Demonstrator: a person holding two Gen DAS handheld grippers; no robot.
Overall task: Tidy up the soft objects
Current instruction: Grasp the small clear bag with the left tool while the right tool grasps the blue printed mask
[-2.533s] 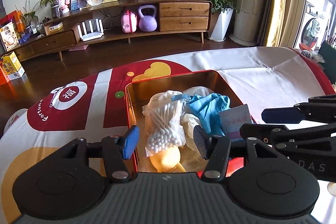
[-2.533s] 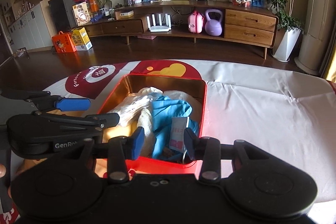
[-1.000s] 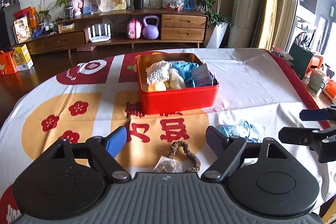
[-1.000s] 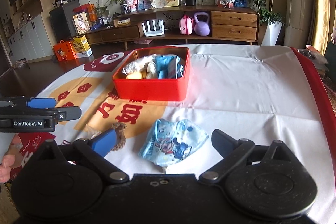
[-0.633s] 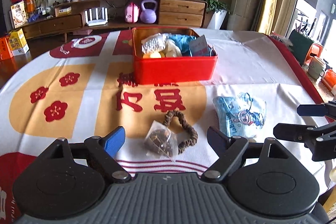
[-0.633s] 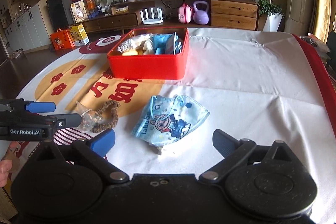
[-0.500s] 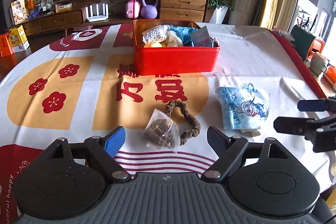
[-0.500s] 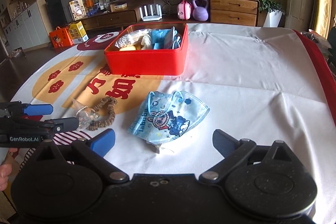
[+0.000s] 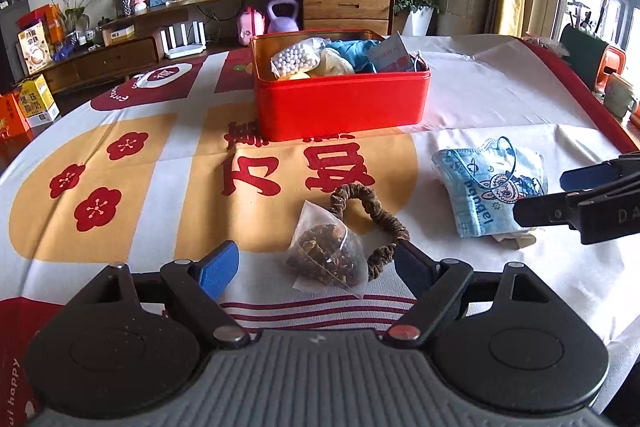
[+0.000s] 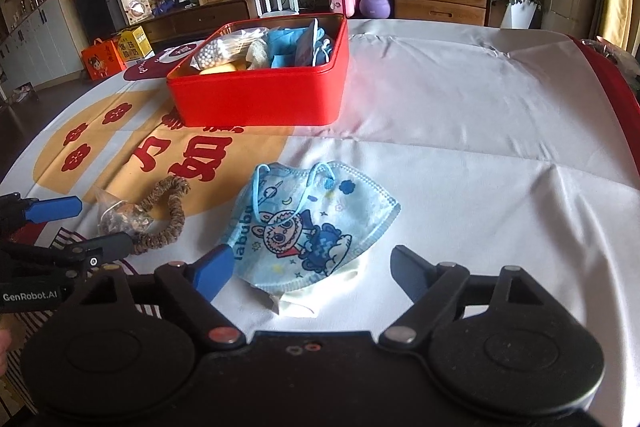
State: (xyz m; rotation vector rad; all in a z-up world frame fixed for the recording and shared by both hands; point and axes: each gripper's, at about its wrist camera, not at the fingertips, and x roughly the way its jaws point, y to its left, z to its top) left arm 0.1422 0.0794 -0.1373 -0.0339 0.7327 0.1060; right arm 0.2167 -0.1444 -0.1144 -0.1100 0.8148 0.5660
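Hovering low over the bench (image 9: 500, 95), both grippers sit with jaws spread wide and nothing in them. Going left to right in the left wrist view: the left gripper (image 9: 316, 267) fills the bottom of the frame, and between its fingers, lower middle, is a clear tea bag (image 9: 326, 255) touching a brown scrunchie (image 9: 372, 219). Dead center, further back, is the red tin (image 9: 340, 103), already stuffed with cotton swabs (image 9: 294, 58) and blue gloves (image 9: 352, 51). Right of middle, a blue kids' face mask (image 9: 480, 187) lies flat on the white cloth, with the right gripper (image 10: 312, 269) poking in at the right edge, just beside it.
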